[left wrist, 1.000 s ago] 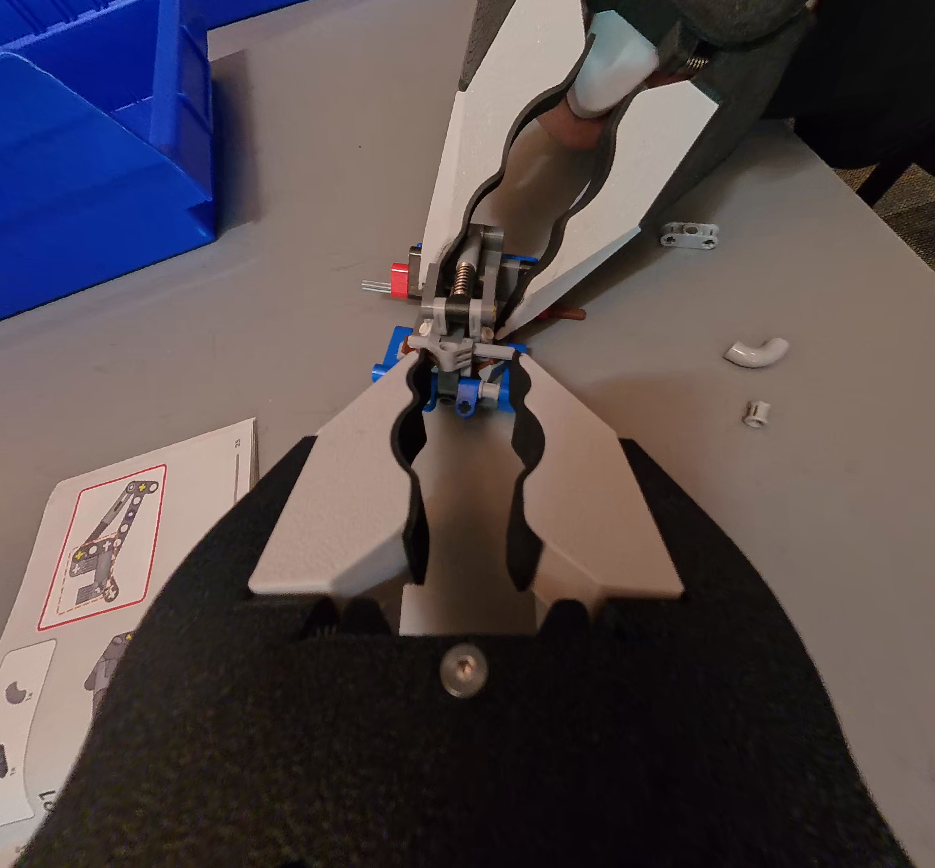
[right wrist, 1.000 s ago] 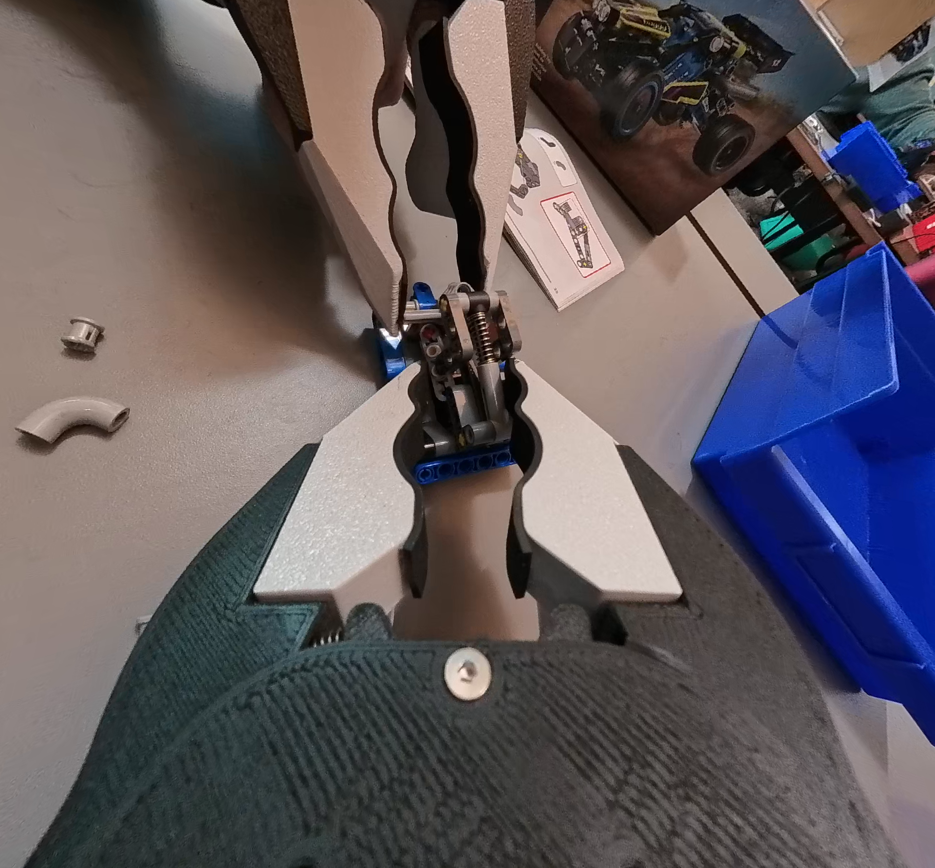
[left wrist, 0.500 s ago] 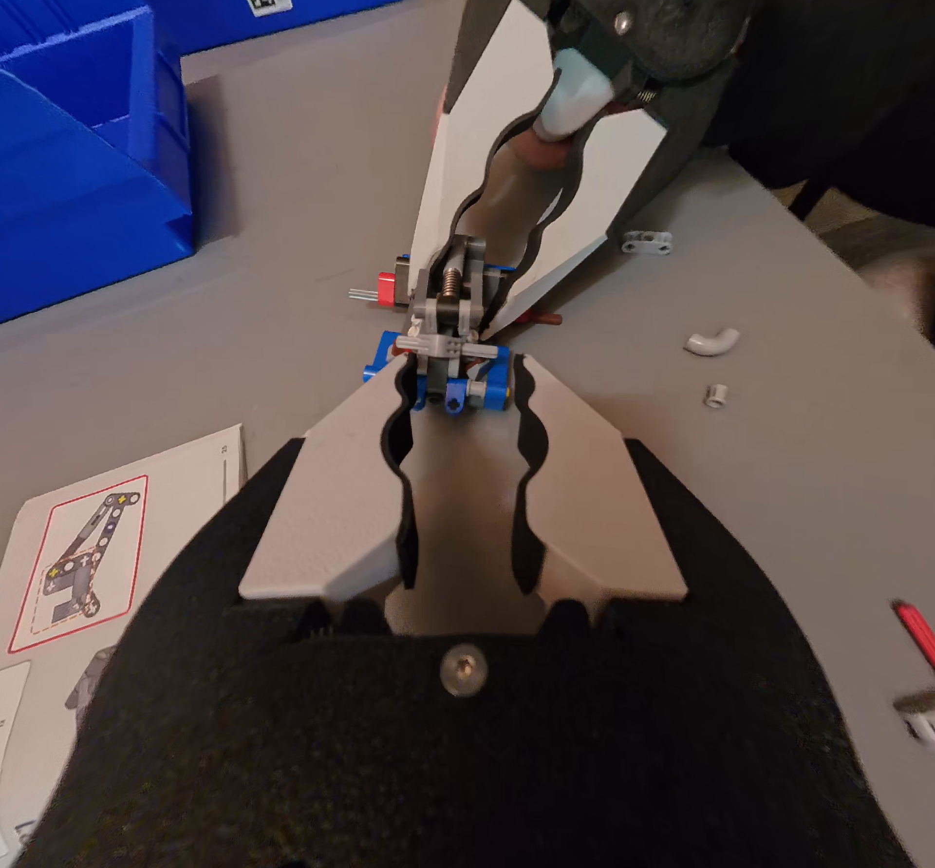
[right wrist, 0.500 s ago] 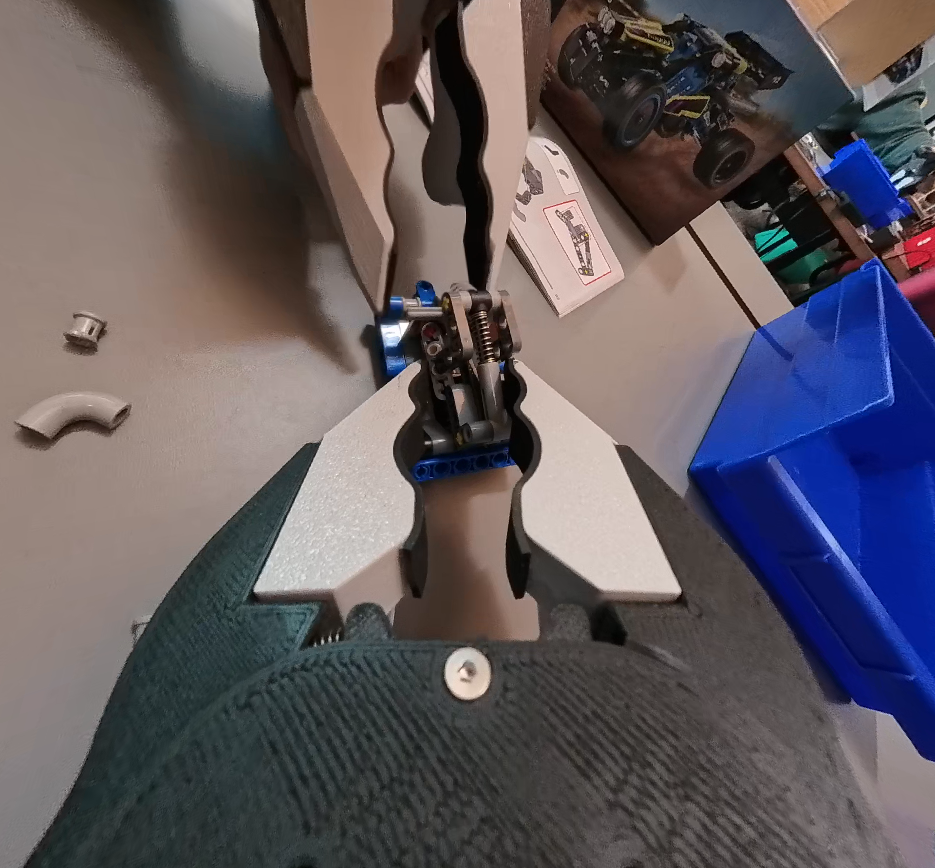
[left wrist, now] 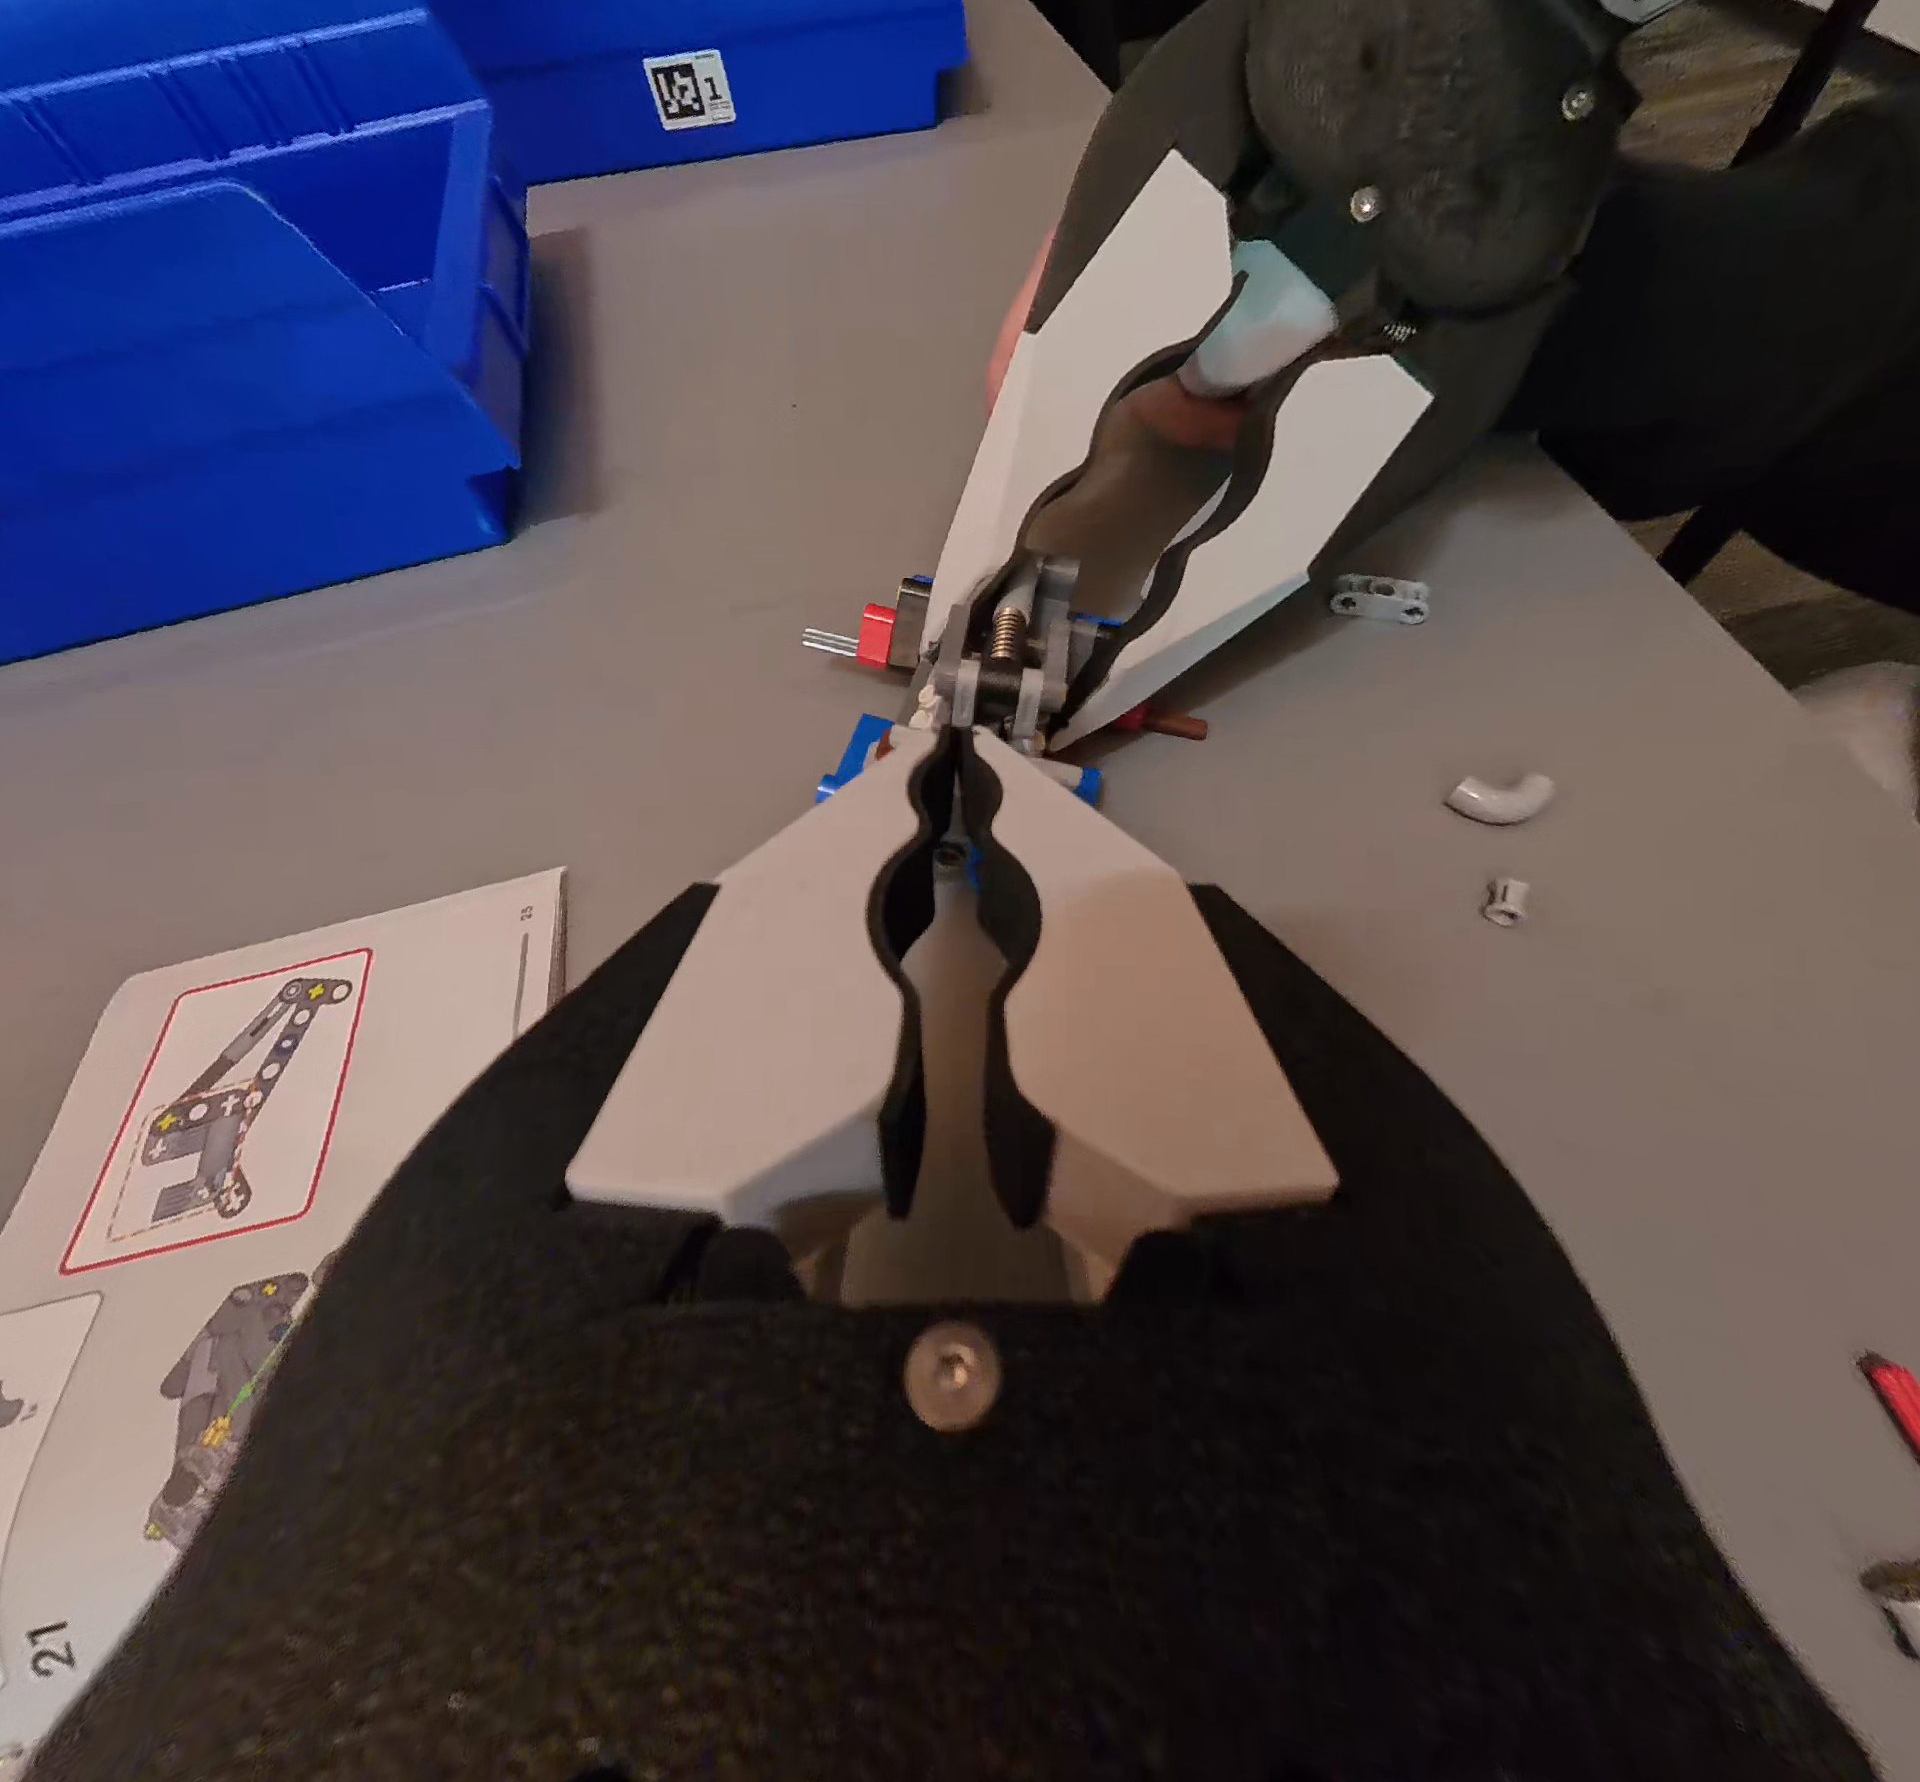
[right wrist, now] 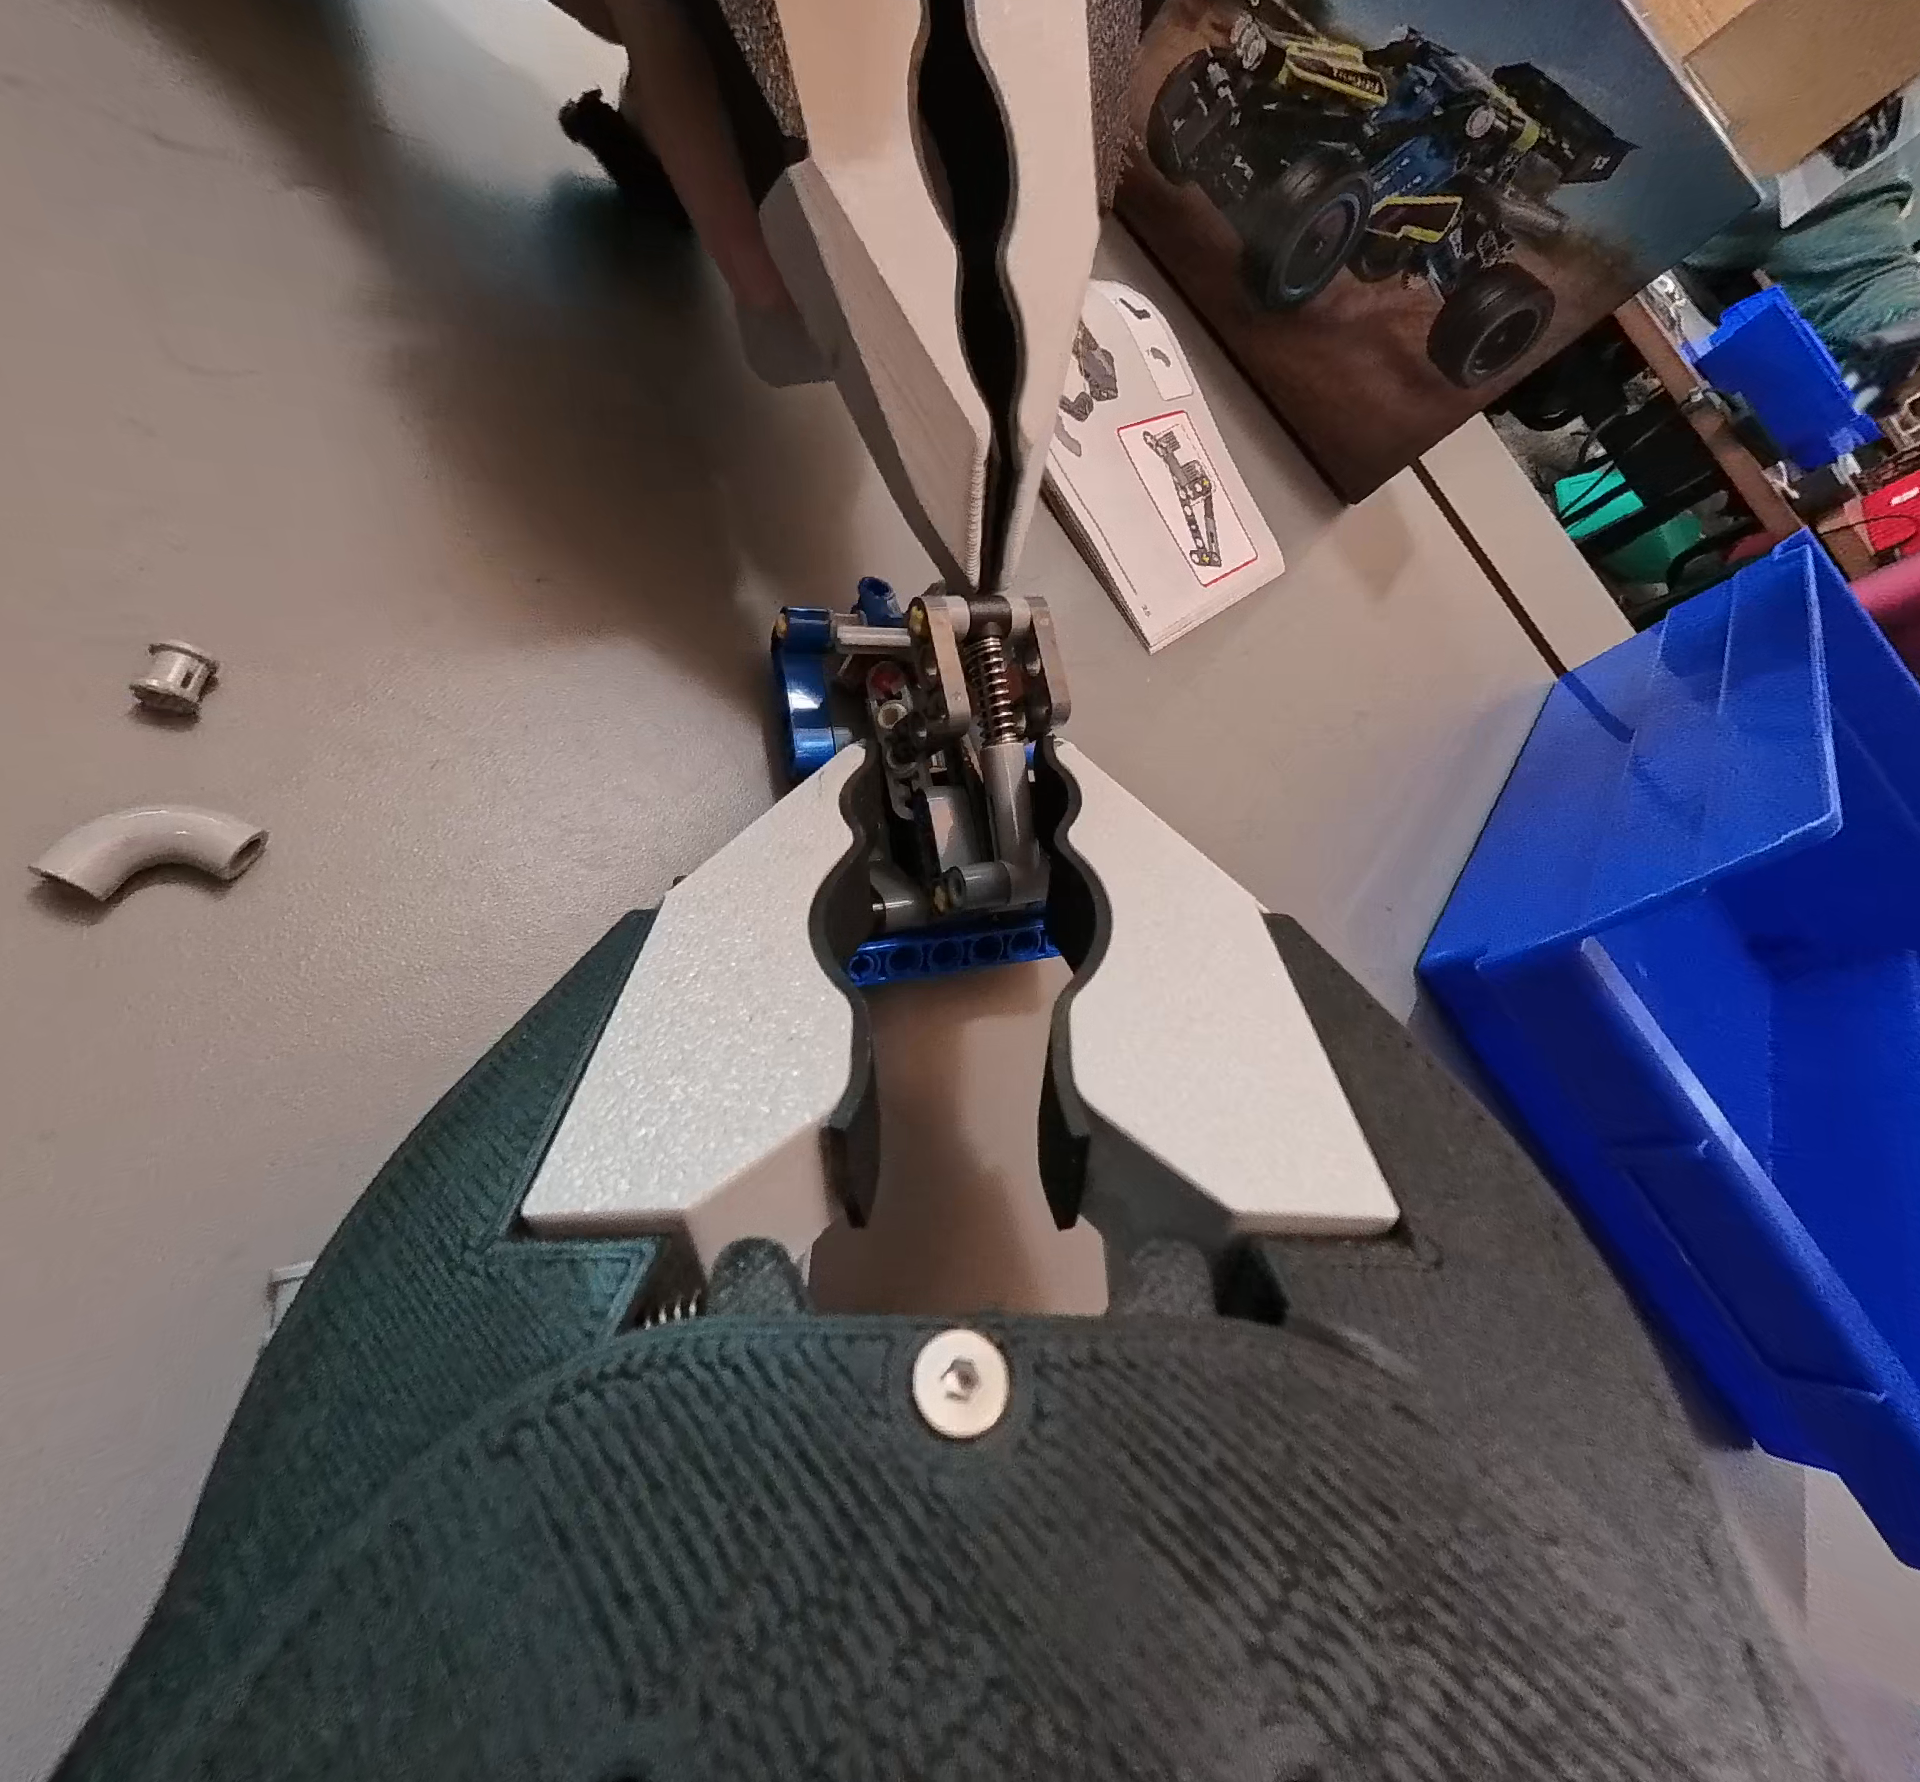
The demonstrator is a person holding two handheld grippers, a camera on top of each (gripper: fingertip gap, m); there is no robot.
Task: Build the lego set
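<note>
Gripping the grey-and-blue brick assembly (right wrist: 961, 776) on the grey table (left wrist: 727, 485), the right gripper (right wrist: 956, 766) has both pads pressed against its sides. The left gripper (left wrist: 951, 745) is closed, fingertips together just at the assembly's grey top beam; whether it pinches anything is unclear. A white curved piece (left wrist: 1496, 794) lies nearby.

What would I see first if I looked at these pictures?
Right in the middle sits a small grey and blue brick model with a metal spring, gripped between the right gripper's fingers on the grey table. The left gripper meets it from the other side, fingers shut together at its top. Big blue bins stand nearby, and a toy car box stands behind.
</note>
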